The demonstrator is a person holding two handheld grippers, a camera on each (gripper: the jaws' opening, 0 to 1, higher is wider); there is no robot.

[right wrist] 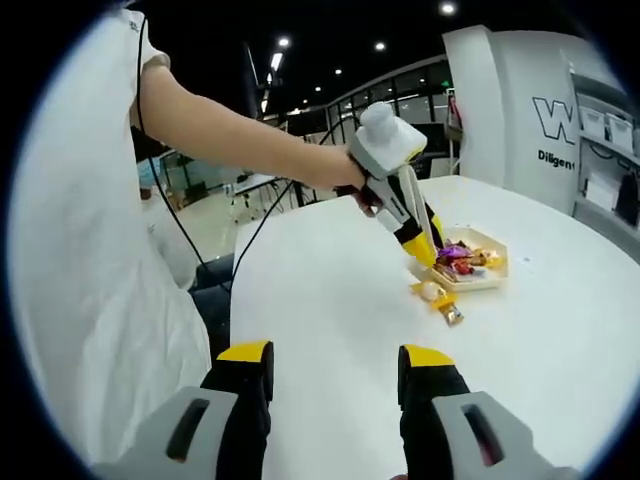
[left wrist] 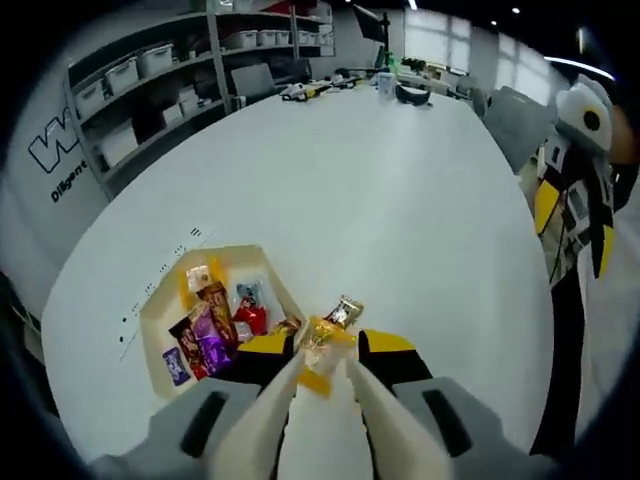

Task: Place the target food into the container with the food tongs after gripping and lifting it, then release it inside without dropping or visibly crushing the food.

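My left gripper holds the tongs, whose tips pinch a yellow-wrapped snack just beside the tray of packets, low over the white table. I judge the grip made, but the carry into the tray and the release remain. My right gripper hangs spread and empty, well apart.

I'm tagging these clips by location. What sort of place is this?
Probably an open-plan office or lab: a large white table, storage shelves stacked with white bins, and recessed ceiling lights over a wide floor with further desks.
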